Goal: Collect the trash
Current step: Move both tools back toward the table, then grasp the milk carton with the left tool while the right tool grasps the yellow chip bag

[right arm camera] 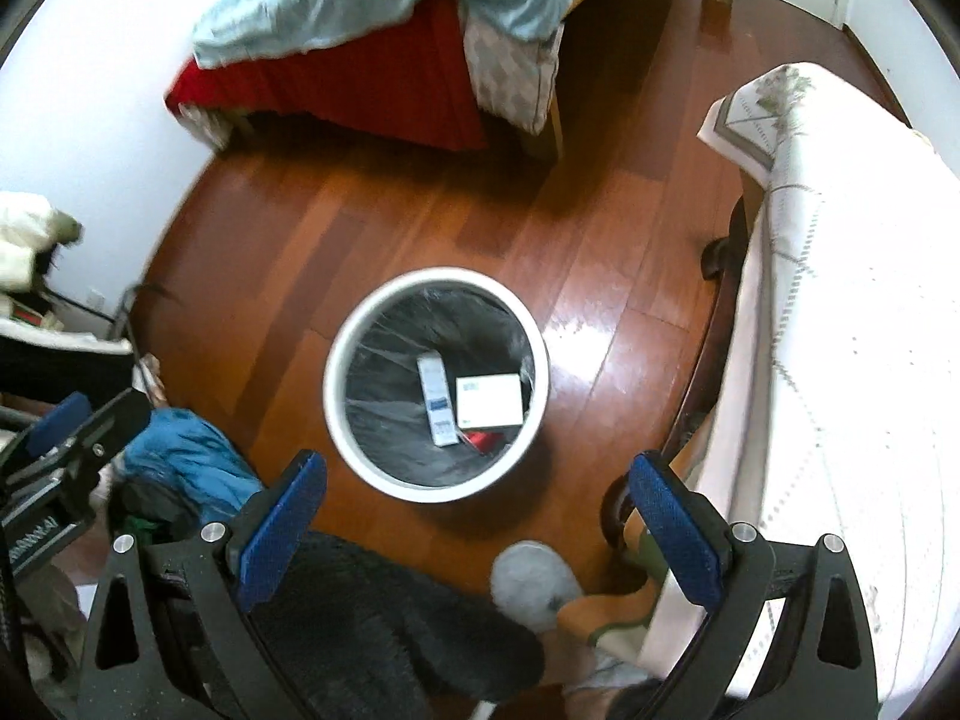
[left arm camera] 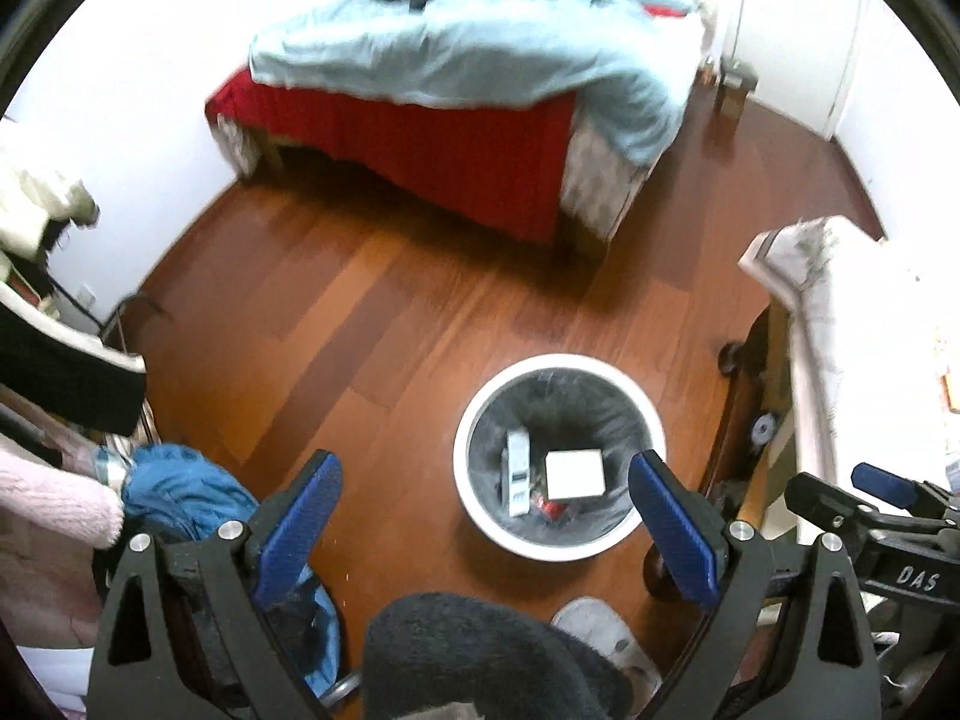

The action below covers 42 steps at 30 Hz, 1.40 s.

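Note:
A round white trash bin (left arm camera: 480, 516) (right arm camera: 360, 468) with a dark liner stands on the wooden floor. Inside it lie a square white box (left arm camera: 575, 473) (right arm camera: 489, 401), a narrow white-and-blue box (left arm camera: 517, 471) (right arm camera: 436, 399) and something red (right arm camera: 480, 438). My left gripper (left arm camera: 486, 480) hangs above the bin's near side, open, nothing between its blue pads. My right gripper (right arm camera: 477, 480) is also open and empty, high over the bin's near rim. The right gripper (left arm camera: 882, 498) shows at the right edge of the left wrist view, and the left gripper (right arm camera: 60, 438) at the left edge of the right wrist view.
A bed (left arm camera: 456, 78) with a light blue cover and red skirt fills the far side. A table with a white cloth (right arm camera: 840, 330) stands to the right. Blue clothing (right arm camera: 186, 462) is heaped at the left. A person's dark trouser leg (right arm camera: 384, 618) and grey slipper (right arm camera: 534, 582) are below.

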Motion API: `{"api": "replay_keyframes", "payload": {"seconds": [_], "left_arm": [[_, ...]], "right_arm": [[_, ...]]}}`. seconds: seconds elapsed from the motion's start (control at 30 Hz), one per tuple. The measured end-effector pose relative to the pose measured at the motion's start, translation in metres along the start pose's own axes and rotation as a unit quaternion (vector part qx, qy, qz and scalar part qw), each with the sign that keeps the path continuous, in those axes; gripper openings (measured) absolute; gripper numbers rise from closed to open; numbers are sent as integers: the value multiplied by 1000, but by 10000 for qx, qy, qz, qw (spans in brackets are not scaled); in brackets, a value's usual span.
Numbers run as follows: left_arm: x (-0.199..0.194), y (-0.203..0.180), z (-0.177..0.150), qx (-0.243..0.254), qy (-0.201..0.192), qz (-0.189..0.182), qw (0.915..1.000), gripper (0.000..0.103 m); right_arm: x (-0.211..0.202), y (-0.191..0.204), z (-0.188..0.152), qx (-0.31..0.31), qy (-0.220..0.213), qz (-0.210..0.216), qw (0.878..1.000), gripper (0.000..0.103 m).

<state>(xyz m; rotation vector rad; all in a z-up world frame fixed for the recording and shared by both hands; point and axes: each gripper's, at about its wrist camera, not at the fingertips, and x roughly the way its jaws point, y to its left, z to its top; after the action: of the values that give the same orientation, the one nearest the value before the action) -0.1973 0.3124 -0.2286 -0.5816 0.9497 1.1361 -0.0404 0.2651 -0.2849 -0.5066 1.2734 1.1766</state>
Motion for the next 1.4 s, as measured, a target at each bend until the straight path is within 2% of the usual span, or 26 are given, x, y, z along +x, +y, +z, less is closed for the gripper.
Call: {"api": "replay_keyframes", "payload": {"seconds": [0.13, 0.2, 0.27, 0.4, 0.47, 0.57, 0.63, 0.7, 0.77, 0.8, 0.87, 0.97, 1.03, 1.1, 1.13, 1.23, 1.3, 1.37, 1.4], "left_arm": [[-30, -33, 9, 130, -312, -180, 9993, 98], [-39, -66, 12, 302, -402, -337, 9982, 98], [-40, -97, 12, 470, -391, -503, 9969, 98], [-28, -184, 4, 887, -135, -893, 9920, 98], [-17, -231, -5, 1152, 53, -1058, 9877, 98], [1, -302, -21, 1515, 371, -1213, 9803, 98], [14, -343, -33, 1740, 584, -1230, 9753, 98], [27, -380, -46, 1921, 802, -1240, 9702, 98], [38, -410, -55, 2024, 1001, -1236, 9663, 98], [41, -423, -58, 2064, 1102, -1237, 9643, 98], [49, -447, -65, 2087, 1320, -1229, 9612, 98], [56, -475, -72, 2003, 1590, -1307, 9579, 98], [56, -493, -73, 1848, 1778, -1448, 9556, 97], [55, -509, -71, 1662, 1932, -1621, 9533, 97], [54, -517, -70, 1565, 1992, -1693, 9524, 97], [53, -546, -64, 1194, 2252, -2033, 9454, 96], [56, -566, -60, 882, 2457, -2240, 9390, 96], [64, -589, -59, 582, 2725, -2367, 9308, 96], [67, -598, -58, 511, 2785, -2369, 9293, 89]], "right_arm": [[-55, -26, -1, 371, -424, 258, 9981, 102], [-84, -49, -3, 608, -648, 289, 9956, 102], [-111, -80, -9, 901, -862, 222, 9919, 102], [-155, -171, -30, 1698, -1174, -246, 9782, 102], [-168, -223, -48, 2173, -1228, -533, 9669, 102], [-181, -305, -82, 2953, -1287, -993, 9415, 102], [-188, -360, -110, 3502, -1327, -1230, 9190, 102], [-191, -418, -137, 4141, -1356, -1351, 8899, 102], [-190, -456, -152, 4547, -1371, -1255, 8710, 102], [-187, -477, -161, 4798, -1397, -1075, 8595, 102], [-180, -503, -168, 5028, -1480, -727, 8485, 102], [-163, -524, -167, 5162, -1659, -64, 8402, 101], [-155, -529, -163, 5093, -1650, 173, 8444, 86], [-149, -531, -159, 5018, -1625, 279, 8491, 50], [-150, -526, -159, 4994, -1658, 293, 8499, 45], [-159, -533, -168, 5072, -1880, 67, 8411, 43], [-167, -547, -181, 5254, -2009, -65, 8267, 42], [-170, -561, -193, 5431, -2068, 63, 8138, 41], [-171, -566, -198, 5495, -2095, 106, 8087, 41]]}}
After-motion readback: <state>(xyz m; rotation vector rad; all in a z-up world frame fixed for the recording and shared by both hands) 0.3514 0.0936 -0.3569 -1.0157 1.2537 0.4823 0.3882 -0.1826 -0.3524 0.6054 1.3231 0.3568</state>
